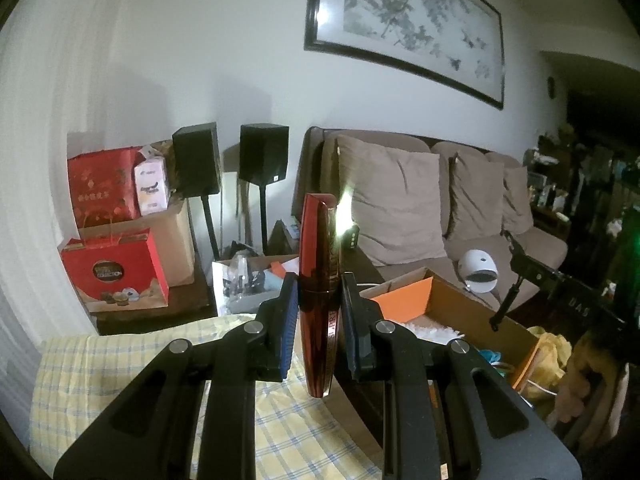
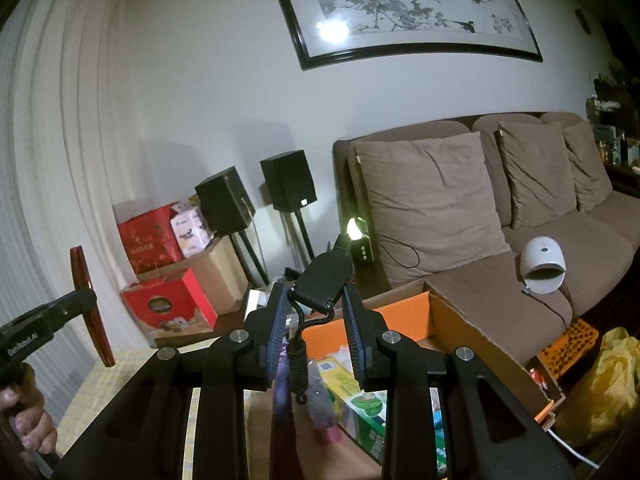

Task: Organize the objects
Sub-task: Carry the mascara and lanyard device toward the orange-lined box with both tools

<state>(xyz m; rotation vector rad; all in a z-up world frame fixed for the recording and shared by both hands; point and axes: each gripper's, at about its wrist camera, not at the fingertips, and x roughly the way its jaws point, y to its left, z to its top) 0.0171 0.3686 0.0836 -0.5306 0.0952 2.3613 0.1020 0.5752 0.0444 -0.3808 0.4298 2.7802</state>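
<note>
My left gripper (image 1: 319,300) is shut on a glossy red mascara tube (image 1: 319,256), held upright between the blue pads above the yellow checked cloth (image 1: 120,368). The right wrist view shows that same red tube (image 2: 90,304) at the far left, crosswise in the left gripper's fingers (image 2: 64,308), with a hand (image 2: 28,420) below it. My right gripper (image 2: 318,312) is shut on a flat black device (image 2: 322,280) with a coiled black cord (image 2: 298,364) dangling from it. It hangs over the open cardboard box (image 2: 472,332) with an orange inner flap.
Inside the box lie a green packet (image 2: 360,396) and a pink-capped bottle (image 2: 324,408). A brown sofa (image 2: 500,264) with cushions and a white dome device (image 2: 542,266) stands behind. Red gift boxes (image 1: 114,272), black speakers (image 1: 262,152) on stands and a yellow bag (image 2: 604,388) surround the table.
</note>
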